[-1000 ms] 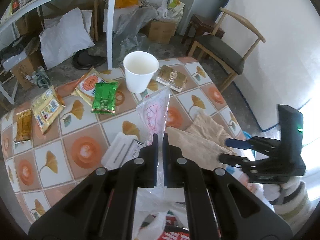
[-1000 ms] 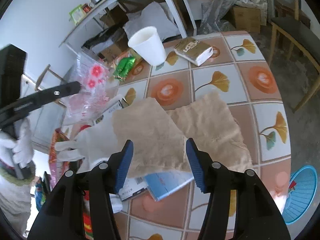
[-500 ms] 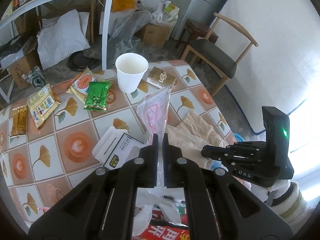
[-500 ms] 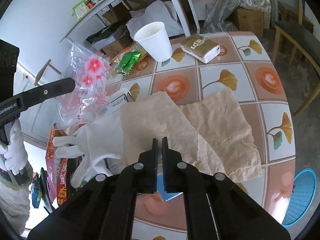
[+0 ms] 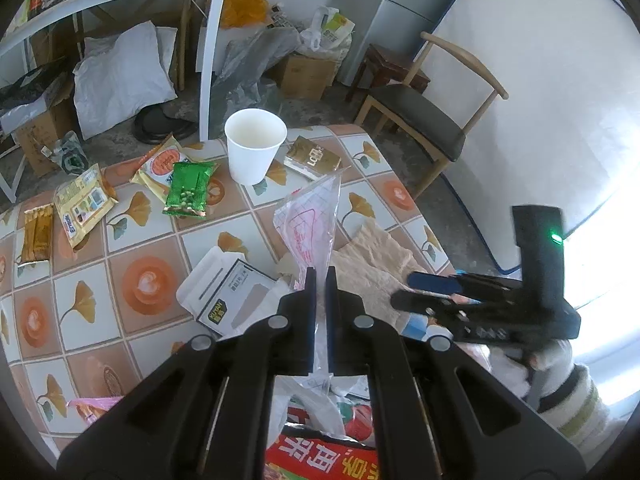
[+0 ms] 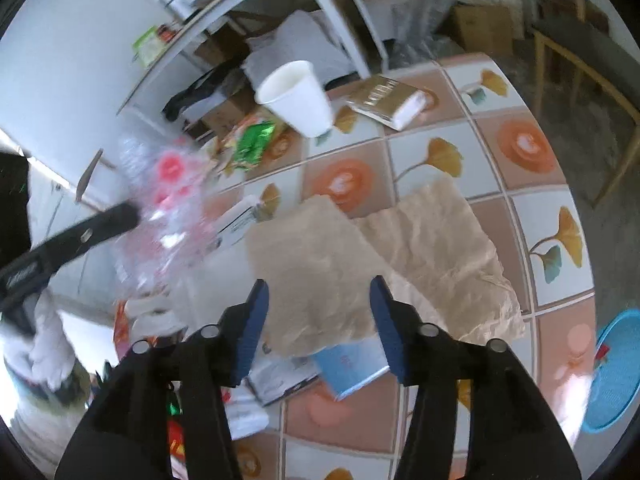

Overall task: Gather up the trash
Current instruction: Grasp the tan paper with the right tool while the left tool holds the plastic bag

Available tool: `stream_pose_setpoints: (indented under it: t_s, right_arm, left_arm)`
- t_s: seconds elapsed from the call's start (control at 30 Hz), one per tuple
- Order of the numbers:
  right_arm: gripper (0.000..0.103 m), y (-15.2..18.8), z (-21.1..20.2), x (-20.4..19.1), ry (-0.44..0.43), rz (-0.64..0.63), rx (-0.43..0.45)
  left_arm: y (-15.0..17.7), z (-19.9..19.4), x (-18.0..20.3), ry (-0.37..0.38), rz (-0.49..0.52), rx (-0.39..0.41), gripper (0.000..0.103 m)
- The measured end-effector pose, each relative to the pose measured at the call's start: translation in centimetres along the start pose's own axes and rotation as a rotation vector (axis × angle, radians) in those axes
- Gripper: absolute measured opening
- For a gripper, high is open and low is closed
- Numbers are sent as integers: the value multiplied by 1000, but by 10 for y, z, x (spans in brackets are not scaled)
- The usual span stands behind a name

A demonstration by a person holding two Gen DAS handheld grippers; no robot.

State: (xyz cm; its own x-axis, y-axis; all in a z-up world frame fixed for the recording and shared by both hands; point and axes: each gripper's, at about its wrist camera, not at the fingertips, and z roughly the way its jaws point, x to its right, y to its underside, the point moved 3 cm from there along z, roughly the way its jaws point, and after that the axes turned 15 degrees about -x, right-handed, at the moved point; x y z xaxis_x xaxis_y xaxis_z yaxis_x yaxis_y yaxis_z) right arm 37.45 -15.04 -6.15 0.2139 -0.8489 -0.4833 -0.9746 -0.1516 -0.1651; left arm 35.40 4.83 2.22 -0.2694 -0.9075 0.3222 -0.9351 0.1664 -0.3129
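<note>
My left gripper is shut on a clear plastic wrapper with pink print and holds it above the table; the wrapper also shows blurred in the right wrist view. My right gripper is open and empty, just above crumpled brown paper near the table's front edge. It appears in the left wrist view at the right. A white paper cup stands at the far side.
On the tiled table lie a green snack pack, yellow packets, a gold box, a white carton and a blue booklet. A wooden chair stands beyond. A blue basket sits on the floor.
My right gripper was open, shut half a second ago, and is open again over the brown paper. My left gripper still holds the wrapper, shifted slightly.
</note>
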Motion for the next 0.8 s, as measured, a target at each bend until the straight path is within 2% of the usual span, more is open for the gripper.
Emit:
stream_pose_setpoints:
  t_s: [0.17,0.3,0.37,0.43,0.47,0.53,0.63,0.8]
  right_arm:
    - [57,-14,26,26,6,96,-47]
    - [56,-17,35,39,-89,145,-69]
    - [47,-18,37,42,-127,149,-74]
    - [29,-18,37,45,-153,162,-73]
    - [26,-18,36,45,-161,167,-71]
    - [12,-18,35,46,-155,172,-63]
    - [6,-18,30,44,-113,173,-46]
    - [5,-15,-1,35,-36,128,48]
  left_arm:
    - [3,3,2,12,0,-6,3]
    - [3,5,2,25,-2,-11,3]
    - [3,6,1,32,-4,-12,3]
    - [2,8,0,37,-7,-13,3]
    - [2,9,0,39,-8,-14,3]
    - [2,9,0,42,-12,-15,3]
    - [1,10,0,43,-16,-14,3]
    - [2,7,1,40,-17,-4,3]
